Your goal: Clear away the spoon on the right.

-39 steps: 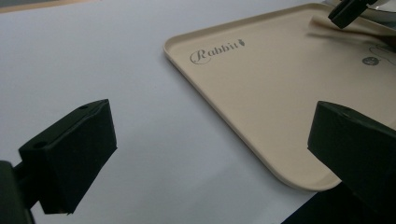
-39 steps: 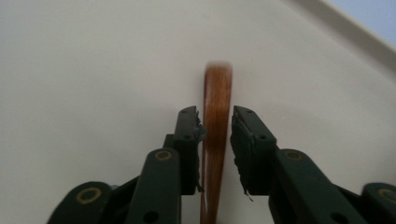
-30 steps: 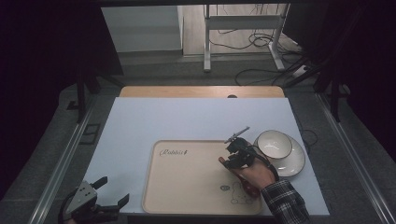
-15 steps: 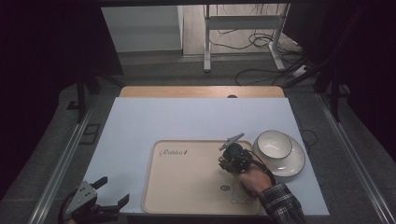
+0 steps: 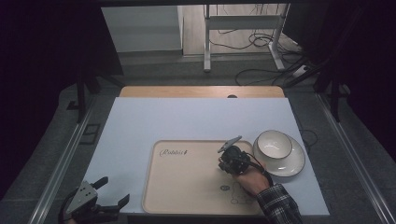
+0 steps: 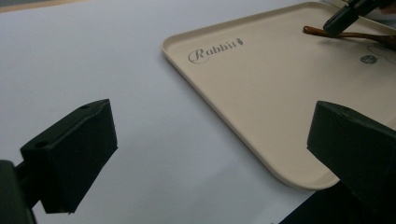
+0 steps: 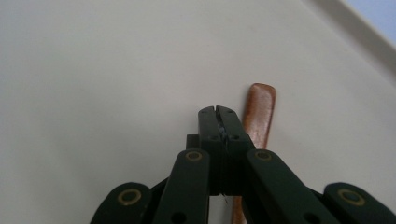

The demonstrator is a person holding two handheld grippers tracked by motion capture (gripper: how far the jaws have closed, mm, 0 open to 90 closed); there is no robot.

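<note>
1. The far half of the pale blue table top (image 5: 196,119) is wide open, so there's loads of room to pass.
2. The left part of the beige rectangular tray (image 5: 187,186) is bare too.
3. On the right, a white bowl on a white plate (image 5: 279,148) sits just beside the tray's edge.
4. A thin brown wooden utensil (image 7: 258,112) lies flat on the tray near there.

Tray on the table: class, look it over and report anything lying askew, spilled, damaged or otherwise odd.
Nothing looks spilled or broken. The tray sits flat and square on the white table. A brown wooden utensil lies on the tray by the right gripper, whose jaws are shut. The bowl stands upright on its plate.
</note>
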